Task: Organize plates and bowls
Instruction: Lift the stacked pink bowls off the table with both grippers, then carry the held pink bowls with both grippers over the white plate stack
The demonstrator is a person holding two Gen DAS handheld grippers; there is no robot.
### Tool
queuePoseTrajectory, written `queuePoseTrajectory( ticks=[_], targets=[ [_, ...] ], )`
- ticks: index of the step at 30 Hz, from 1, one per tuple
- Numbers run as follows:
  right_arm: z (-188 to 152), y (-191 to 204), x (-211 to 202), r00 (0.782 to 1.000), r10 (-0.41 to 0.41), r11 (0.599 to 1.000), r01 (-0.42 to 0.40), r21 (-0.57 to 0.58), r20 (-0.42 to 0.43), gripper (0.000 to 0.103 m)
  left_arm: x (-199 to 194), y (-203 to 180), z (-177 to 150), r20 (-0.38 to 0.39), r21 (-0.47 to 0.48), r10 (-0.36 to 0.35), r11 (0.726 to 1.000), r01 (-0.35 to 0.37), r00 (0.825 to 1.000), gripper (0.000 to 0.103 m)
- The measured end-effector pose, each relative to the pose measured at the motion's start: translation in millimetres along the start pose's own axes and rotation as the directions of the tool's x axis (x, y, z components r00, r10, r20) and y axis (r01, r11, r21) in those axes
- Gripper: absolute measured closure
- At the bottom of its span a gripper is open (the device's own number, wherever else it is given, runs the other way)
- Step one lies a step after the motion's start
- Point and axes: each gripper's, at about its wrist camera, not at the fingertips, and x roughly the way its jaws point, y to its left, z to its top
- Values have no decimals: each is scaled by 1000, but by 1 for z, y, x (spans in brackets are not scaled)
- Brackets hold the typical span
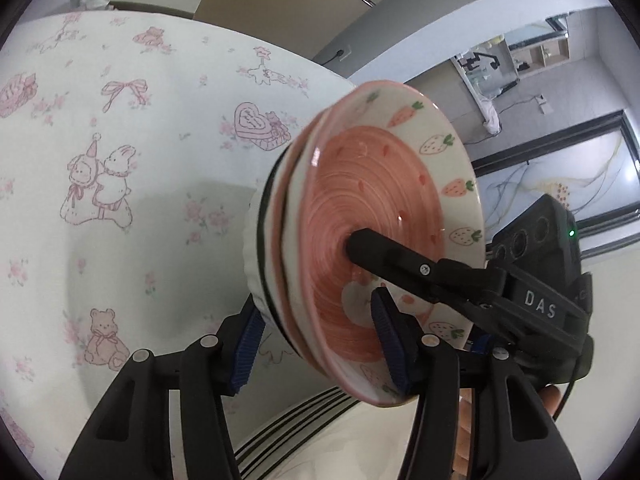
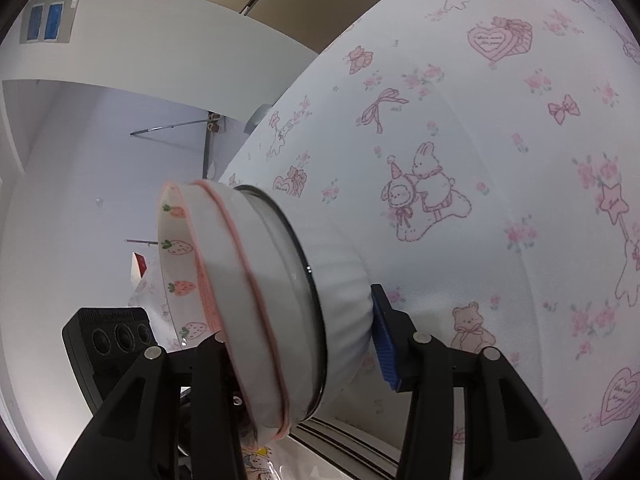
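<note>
Holding: I see the stack of dishes [image 1: 360, 220] lifted on its edge above the printed tablecloth [image 1: 120, 160].
Left gripper [image 1: 320, 344]: jaws closed on the stack's lower rim.
Right gripper [image 2: 304, 344]: jaws clamp the same stack, one finger [image 1: 384, 250] inside the top pink bowl [image 1: 372, 208].
Bottom piece: white ribbed bowl [image 2: 344, 280], I think.

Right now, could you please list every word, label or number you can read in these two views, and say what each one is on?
"DAS": white letters on the black body of the right gripper, seen in the left wrist view.
Script inside the pink heart boxes printed on the tablecloth: too small and blurred to read.
Writing on the pink star wand print: unreadable.
Nothing else legible.
</note>
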Motion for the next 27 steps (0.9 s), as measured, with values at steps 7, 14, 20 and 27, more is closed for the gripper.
queuePoseTrajectory(
  ticks=[7, 14, 20, 27],
  targets=[
    [-8, 0, -6, 1000, -8, 999, 8, 53, -9, 57, -7, 0, -4, 1, -11, 15, 1000, -15, 1000, 47],
    [-11, 18, -13, 999, 23, 1000, -23, -13, 29, 58, -31, -10, -8, 59, 20, 23, 999, -24, 998, 47],
    [-16, 32, -36, 995, 70, 997, -67, -47, 64, 57, -63, -27, -20, 116, 75, 19, 997, -27, 993, 47],
    [-30, 58, -61, 988, 119, 990, -110, -93, 99, 57, -112, -46, -42, 180, 124, 28, 991, -51, 983, 47]
  ],
)
